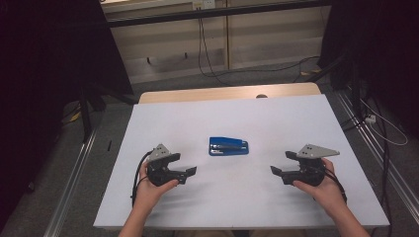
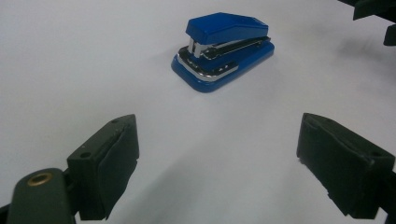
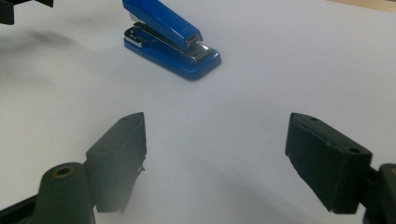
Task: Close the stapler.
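A blue stapler (image 1: 228,146) with a chrome mechanism lies flat on the white table top (image 1: 222,113), near its middle. My left gripper (image 1: 184,164) hovers to the stapler's front left, held in a hand, jaws wide apart with nothing between them. My right gripper (image 1: 282,163) mirrors it at the front right, also open and holding nothing. In the left gripper view the stapler (image 2: 224,46) lies ahead of the open left gripper (image 2: 217,135), slightly right of centre. In the right gripper view the stapler (image 3: 170,39) lies ahead and to the left of the open right gripper (image 3: 215,126).
A wooden strip (image 1: 227,92) runs along the table's far edge. Cables (image 1: 207,59) trail over the floor behind, and metal rails (image 1: 74,173) flank the table. The other gripper (image 2: 373,14) peeks in at the top right of the left gripper view.
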`<state>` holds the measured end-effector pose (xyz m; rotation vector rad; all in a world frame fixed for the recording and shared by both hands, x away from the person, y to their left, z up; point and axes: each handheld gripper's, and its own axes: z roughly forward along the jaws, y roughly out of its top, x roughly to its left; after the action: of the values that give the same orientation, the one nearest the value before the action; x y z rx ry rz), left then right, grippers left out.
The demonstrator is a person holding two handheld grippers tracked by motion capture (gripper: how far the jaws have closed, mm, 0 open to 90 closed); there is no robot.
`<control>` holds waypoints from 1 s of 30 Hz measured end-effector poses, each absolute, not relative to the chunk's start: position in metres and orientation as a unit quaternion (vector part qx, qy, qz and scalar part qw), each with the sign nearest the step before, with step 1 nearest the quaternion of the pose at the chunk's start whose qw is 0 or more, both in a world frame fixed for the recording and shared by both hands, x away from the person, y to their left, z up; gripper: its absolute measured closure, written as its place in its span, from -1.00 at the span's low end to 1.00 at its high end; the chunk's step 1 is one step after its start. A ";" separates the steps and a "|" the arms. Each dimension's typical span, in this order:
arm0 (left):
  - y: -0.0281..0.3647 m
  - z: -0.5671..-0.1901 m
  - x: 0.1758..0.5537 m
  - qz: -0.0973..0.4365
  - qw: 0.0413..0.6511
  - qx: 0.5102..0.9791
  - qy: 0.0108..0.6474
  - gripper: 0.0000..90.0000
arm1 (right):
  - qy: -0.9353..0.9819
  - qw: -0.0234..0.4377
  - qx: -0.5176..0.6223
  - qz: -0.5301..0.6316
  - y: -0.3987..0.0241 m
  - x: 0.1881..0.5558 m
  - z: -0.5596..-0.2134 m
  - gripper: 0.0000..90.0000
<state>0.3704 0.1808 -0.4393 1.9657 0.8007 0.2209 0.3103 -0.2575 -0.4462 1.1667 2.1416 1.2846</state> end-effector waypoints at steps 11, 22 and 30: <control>0.196 -0.438 0.363 0.093 0.492 0.800 0.332 -0.77 | 0.761 0.193 0.417 0.458 -0.264 0.299 -0.448 -0.56; 0.216 -0.438 0.355 0.104 0.493 0.793 0.342 -0.81 | 0.758 0.197 0.417 0.462 -0.273 0.285 -0.447 -0.59; 0.227 -0.439 0.352 0.103 0.497 0.788 0.349 -0.82 | 0.759 0.199 0.415 0.460 -0.277 0.280 -0.447 -0.59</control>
<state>0.3520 0.2268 -0.4385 1.9088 0.8444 0.2501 0.2804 -0.2768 -0.4471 1.1615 2.1243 1.2863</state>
